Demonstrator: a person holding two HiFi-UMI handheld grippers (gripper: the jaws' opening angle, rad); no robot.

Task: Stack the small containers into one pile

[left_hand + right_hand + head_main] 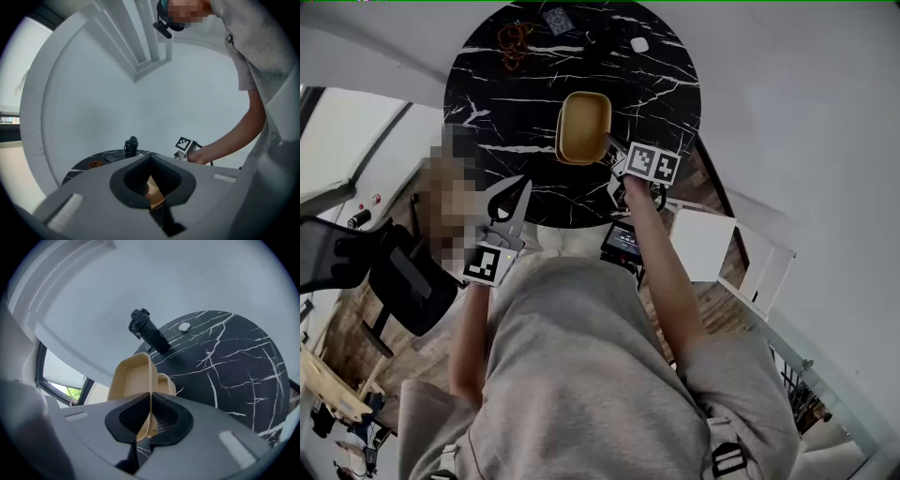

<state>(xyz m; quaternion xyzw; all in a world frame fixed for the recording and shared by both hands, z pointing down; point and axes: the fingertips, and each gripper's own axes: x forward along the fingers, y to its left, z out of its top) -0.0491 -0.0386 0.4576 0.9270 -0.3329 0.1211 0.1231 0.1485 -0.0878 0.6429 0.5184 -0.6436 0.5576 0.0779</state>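
1. The right hand-held gripper [150, 408] is clenched on the thin side wall of a large tan plastic container with rounded corners [131, 376], pinching the rim on the side nearest the person
2. In the head view that container lies over the middle of the round black marble-patterned bench [661, 94]; I cannot tell whether its base rests on the bench or hangs just above it
3. A smaller tan plastic container [167, 383] shows just behind the gripped wall, touching or nested in the large one; which of the two is unclear
4. The left hand-held gripper [518, 187] is clenched on nothing and hangs off the bench's near edge, close to the person's body
5. Likely trouble: the grip is a pinch on one wall only, so the large container can swing about the pads and tip; if the smaller one is merely lying inside, a tilt could let it slide out onto the bench or past its edge
6. A thin, smooth plastic wall may also slip from the pads if the move is quick
7. A tall black bottle [147, 331] and a small white oval object [183, 326] stand at the bench's far edge; a wide sweep there could knock the bottle over
8. The left hand-held gripper cannot steady anything until it opens
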